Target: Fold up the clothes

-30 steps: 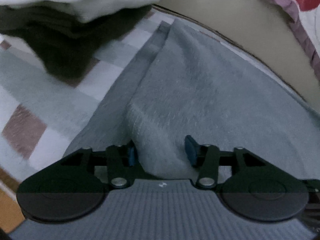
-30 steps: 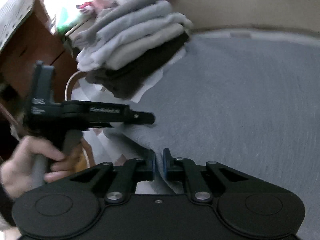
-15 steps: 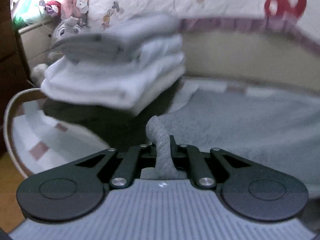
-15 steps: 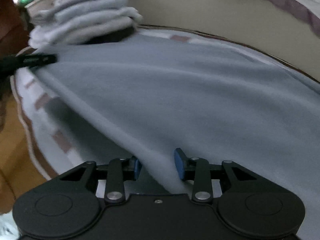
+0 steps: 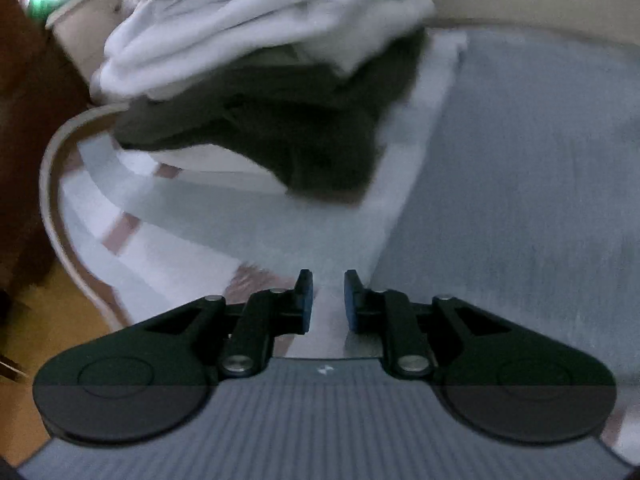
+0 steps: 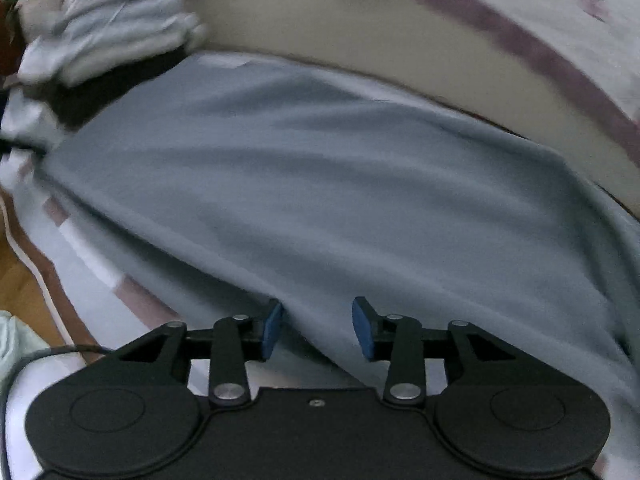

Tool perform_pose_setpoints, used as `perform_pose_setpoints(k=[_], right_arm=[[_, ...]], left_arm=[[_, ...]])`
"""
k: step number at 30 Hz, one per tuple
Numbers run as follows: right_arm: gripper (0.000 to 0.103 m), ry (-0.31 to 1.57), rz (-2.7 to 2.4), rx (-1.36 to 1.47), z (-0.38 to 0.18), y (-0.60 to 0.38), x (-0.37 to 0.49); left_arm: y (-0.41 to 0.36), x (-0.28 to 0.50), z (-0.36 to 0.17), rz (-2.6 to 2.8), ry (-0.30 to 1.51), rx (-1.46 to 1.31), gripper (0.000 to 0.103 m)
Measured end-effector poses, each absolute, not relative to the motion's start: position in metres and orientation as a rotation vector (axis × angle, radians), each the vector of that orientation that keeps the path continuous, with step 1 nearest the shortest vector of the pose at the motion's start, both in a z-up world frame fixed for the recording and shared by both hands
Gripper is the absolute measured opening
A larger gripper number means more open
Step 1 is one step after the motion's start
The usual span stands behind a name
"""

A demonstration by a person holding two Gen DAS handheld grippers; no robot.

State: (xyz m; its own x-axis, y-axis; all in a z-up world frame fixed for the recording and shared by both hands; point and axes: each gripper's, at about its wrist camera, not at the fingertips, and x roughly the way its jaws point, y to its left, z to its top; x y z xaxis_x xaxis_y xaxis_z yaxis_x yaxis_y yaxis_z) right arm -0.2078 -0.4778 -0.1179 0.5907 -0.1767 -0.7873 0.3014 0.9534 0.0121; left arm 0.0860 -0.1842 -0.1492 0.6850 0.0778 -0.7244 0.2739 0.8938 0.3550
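A grey-blue garment (image 6: 320,184) lies spread flat on the checked bed cover. In the left wrist view the garment (image 5: 520,184) fills the right side. My left gripper (image 5: 325,300) is open and empty, just left of the garment's edge, above the cover. My right gripper (image 6: 318,326) is open, with the garment's near edge lying between its jaws, not clamped. A stack of folded clothes (image 5: 272,60), white and pale on top and dark below, sits at the far left of the bed; it also shows in the right wrist view (image 6: 100,44).
The checked bed cover (image 5: 192,216) has a rounded piped edge at the left, with wooden floor (image 5: 44,336) beyond. A beige headboard panel (image 6: 360,40) and a patterned quilt (image 6: 520,4) rise behind the garment. A cable (image 6: 48,354) lies at the lower left.
My left gripper let go of the garment fold it pinched and opened, moving left off the cloth. My right gripper stays open; the garment now lies flatter.
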Motion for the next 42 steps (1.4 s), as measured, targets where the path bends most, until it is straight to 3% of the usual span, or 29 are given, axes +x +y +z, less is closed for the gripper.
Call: perform_pose_setpoints(k=[3,6,8,10,17,25,27,29,34,36,38,42], right_arm=[[0.049,0.837,-0.38,0.359,-0.093,-0.543,-0.273],[0.062,0.693,-0.507,0.619,-0.083,-0.607,-0.343],[0.07,0.545,-0.592,0.805,-0.093,-0.643,-0.394],[0.07,0.402,-0.674,0.99,-0.113,-0.668,-0.441],[0.069,0.111,-0.771,1.362,-0.164,-0.704,-0.513],[0.071,0.065,-0.85,1.459,-0.194,-0.733,-0.506],[0.039,0.07,-0.843,1.355,-0.187,-0.736,-0.502],[0.028,0.088,-0.845,1.205,-0.173,-0.738,-0.497],[0.025,0.009,-0.84,0.978,-0.146,-0.763,-0.486],[0.025,-0.026,-0.816,0.958,-0.141,-0.779,-0.484],[0.025,-0.027,-0.804,0.923,-0.136,-0.789,-0.478],[0.024,0.008,-0.783,0.815,-0.124,-0.805,-0.467]], left_arm=[[-0.209,0.066,-0.124,-0.262,0.817,0.441,0.022],[-0.253,0.046,-0.092,-0.451,0.81,0.382,0.03],[-0.29,0.019,-0.082,-0.584,0.793,0.404,0.037],[-0.329,-0.012,-0.076,-0.72,0.771,0.444,0.047],[-0.461,-0.124,-0.068,-1.158,0.709,0.629,0.047],[-0.572,-0.18,-0.02,-1.46,0.697,0.982,0.047],[-0.596,-0.194,0.001,-1.484,0.634,1.095,0.047],[-0.617,-0.21,0.019,-1.487,0.539,1.194,0.047],[-0.67,-0.247,0.056,-1.488,0.368,1.117,0.048],[-0.683,-0.267,0.055,-1.588,0.266,1.063,0.057],[-0.695,-0.281,0.041,-1.642,0.226,1.023,0.066],[-0.728,-0.294,-0.003,-1.66,0.187,0.956,0.066]])
